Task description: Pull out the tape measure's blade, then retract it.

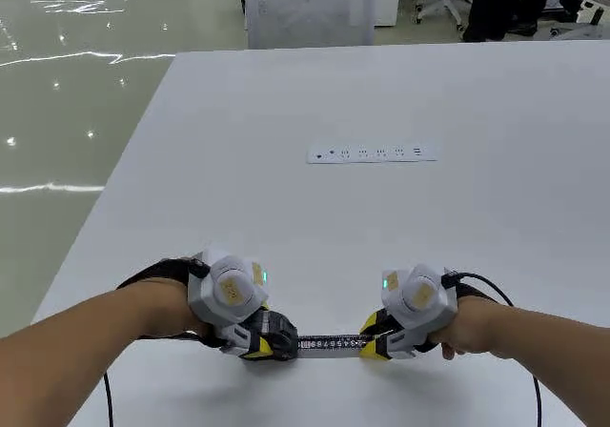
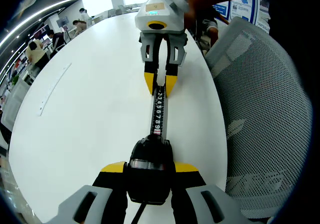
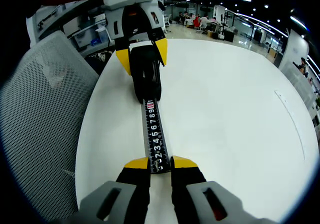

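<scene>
Bottom of frame: my left hand-held gripper [image 2: 150,170] is clamped on the tape measure case [image 3: 146,69], and my right hand-held gripper [image 3: 160,163] pinches the blade [image 3: 152,129] tip. Only a short stretch lies out along the worktop [image 1: 381,93]. I judge the pull barely begun, with retraction left. Farther up lies a power strip [image 1: 374,152].

tape measure case [image 1: 274,335] on the table's [image 1: 400,246] near edge, between the left gripper's [image 1: 255,344] jaws, blade [image 1: 329,342] running right to the right gripper [image 1: 374,344], tip pinched there, power strip [image 1: 373,152] farther back, chair [image 1: 310,17] behind the far edge
</scene>
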Demonstrator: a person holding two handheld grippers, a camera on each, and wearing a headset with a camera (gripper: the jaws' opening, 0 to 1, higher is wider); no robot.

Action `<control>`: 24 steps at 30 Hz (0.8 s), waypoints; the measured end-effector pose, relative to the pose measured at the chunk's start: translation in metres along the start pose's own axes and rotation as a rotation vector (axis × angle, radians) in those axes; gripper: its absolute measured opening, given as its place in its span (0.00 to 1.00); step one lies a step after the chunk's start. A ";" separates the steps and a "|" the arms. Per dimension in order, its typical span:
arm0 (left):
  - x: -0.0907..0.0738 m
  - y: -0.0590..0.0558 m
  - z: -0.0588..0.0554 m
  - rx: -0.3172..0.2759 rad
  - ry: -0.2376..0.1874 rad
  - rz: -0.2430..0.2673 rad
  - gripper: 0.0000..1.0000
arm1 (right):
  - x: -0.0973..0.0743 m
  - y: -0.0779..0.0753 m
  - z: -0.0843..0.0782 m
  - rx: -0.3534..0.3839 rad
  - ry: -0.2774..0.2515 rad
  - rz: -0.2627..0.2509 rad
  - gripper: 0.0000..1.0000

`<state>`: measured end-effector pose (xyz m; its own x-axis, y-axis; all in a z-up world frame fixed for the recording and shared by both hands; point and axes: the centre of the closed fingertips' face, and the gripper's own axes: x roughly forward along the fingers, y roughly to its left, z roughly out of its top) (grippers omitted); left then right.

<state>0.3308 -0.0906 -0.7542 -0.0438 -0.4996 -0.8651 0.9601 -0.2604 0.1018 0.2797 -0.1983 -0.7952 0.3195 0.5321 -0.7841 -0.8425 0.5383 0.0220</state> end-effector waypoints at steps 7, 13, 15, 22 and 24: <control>0.000 0.000 0.000 -0.001 0.001 0.003 0.30 | -0.003 -0.002 -0.005 0.002 0.002 0.002 0.14; 0.000 0.000 0.000 -0.004 0.002 0.006 0.30 | -0.006 -0.002 -0.008 0.000 0.001 0.001 0.14; 0.000 0.000 0.000 -0.004 0.003 0.005 0.30 | -0.007 -0.002 -0.010 -0.001 0.001 0.000 0.14; 0.001 0.000 0.000 -0.006 0.005 0.004 0.30 | -0.011 -0.002 -0.014 0.003 -0.001 -0.003 0.14; 0.001 0.000 0.000 -0.011 0.006 0.005 0.30 | -0.012 -0.002 -0.015 0.004 -0.002 -0.006 0.14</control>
<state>0.3312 -0.0910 -0.7549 -0.0370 -0.4960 -0.8675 0.9634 -0.2482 0.1008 0.2708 -0.2158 -0.7951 0.3259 0.5300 -0.7829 -0.8387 0.5442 0.0193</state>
